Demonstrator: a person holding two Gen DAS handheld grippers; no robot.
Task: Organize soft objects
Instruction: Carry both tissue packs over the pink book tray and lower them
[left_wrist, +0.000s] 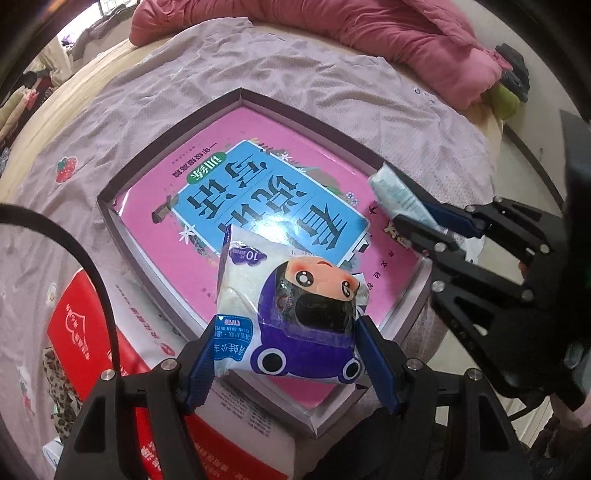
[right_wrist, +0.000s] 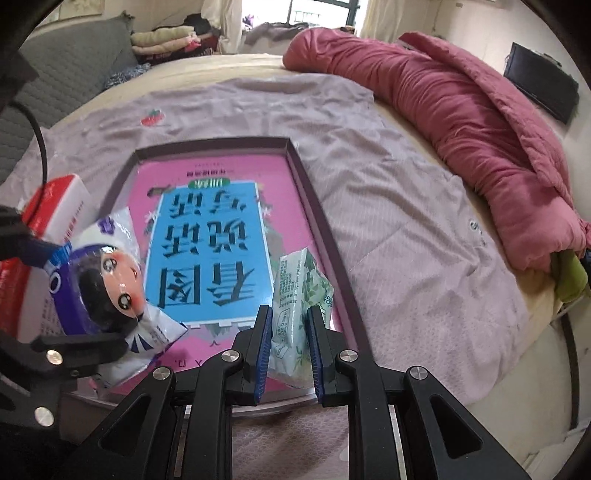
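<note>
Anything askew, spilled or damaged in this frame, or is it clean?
Nothing spilled or torn. The left claw holds a cartoon wipes pack and the right claw holds a green tissue pack, both above the shallow box with its book. The green pack is only squeezed by the grip.

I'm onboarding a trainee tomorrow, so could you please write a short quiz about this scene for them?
1. True or false: the left gripper holds the wipes pack printed with a cartoon face.
2. What does the right gripper grip? A) a book B) a pale green packet C) nothing
3. What lies flat inside the shallow box?

Key: 1 true; 2 B; 3 a pink and blue book.
</note>
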